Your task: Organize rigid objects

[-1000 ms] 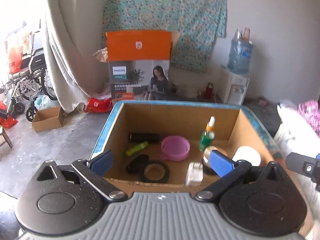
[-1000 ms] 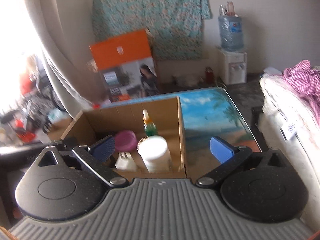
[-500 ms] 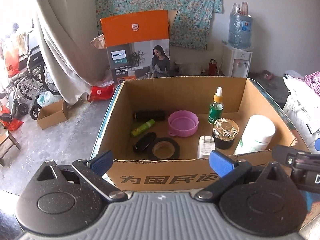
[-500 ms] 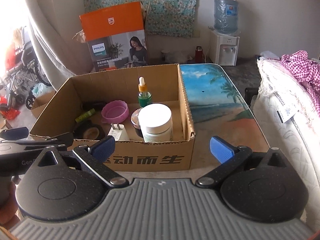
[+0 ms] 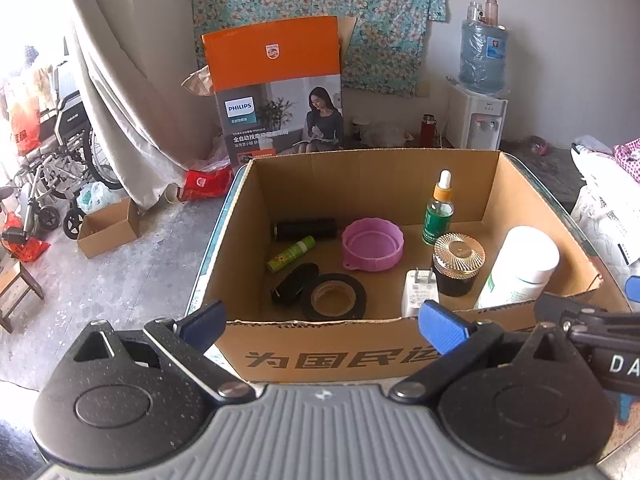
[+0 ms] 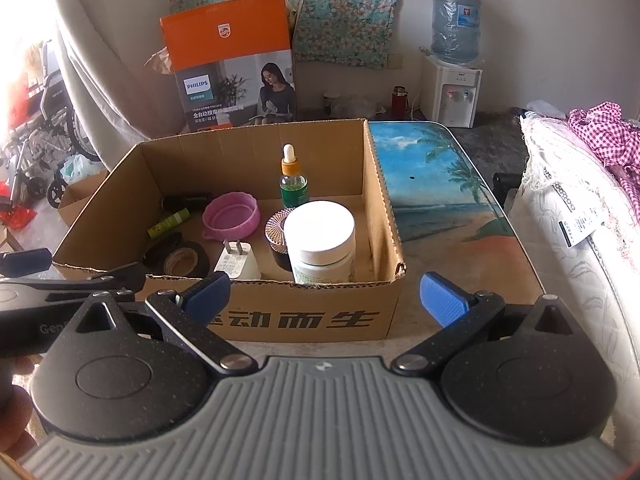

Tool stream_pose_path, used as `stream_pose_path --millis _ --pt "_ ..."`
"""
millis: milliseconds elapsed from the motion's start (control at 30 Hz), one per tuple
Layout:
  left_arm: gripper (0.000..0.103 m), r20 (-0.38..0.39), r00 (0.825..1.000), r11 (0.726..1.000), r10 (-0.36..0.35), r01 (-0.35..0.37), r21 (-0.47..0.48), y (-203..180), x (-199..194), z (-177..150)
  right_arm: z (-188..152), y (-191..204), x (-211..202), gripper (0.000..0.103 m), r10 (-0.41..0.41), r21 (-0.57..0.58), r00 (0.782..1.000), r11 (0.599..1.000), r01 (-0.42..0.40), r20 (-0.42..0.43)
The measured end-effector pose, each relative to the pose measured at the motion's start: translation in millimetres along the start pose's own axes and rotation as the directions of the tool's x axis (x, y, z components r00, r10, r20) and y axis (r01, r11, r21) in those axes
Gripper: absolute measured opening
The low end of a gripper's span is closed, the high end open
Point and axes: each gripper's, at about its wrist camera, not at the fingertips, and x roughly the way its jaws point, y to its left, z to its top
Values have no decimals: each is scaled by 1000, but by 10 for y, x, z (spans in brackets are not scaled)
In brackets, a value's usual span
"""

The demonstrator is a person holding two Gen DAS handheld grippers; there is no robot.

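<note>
An open cardboard box point(image 5: 320, 354) point(image 6: 304, 316) stands on the table and holds several items. Inside are a pink bowl point(image 5: 372, 244) point(image 6: 230, 214), a green dropper bottle point(image 5: 438, 212) point(image 6: 294, 184), a white-lidded jar point(image 5: 520, 264) point(image 6: 322, 242), a gold-lidded dark jar point(image 5: 458, 262), a white plug point(image 5: 418, 290) point(image 6: 236, 264), a black tape roll point(image 5: 334, 296) point(image 6: 182, 260), a green tube point(image 5: 290, 254) and a black cylinder point(image 5: 306, 229). My left gripper point(image 5: 322, 326) is open and empty before the box's near wall. My right gripper point(image 6: 324, 300) is open and empty at the box's near right corner.
The table top point(image 6: 436, 184) with a beach picture lies right of the box. An orange Philips carton point(image 5: 276, 88) stands behind it. A water dispenser point(image 6: 454, 72) is at the back, a wheelchair point(image 5: 52, 160) on the left, bedding point(image 6: 580, 208) on the right.
Both grippers have drawn back and risen from over the box, so its near wall and printed lettering now show. Both stay open and empty.
</note>
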Motion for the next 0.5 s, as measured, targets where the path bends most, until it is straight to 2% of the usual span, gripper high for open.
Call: stream_pose_path --millis 500 --pt "103 1 1000 1000 13 -13 10 5 0 0 -8 -16 52 102 -10 -1 1000 1000 10 -5"
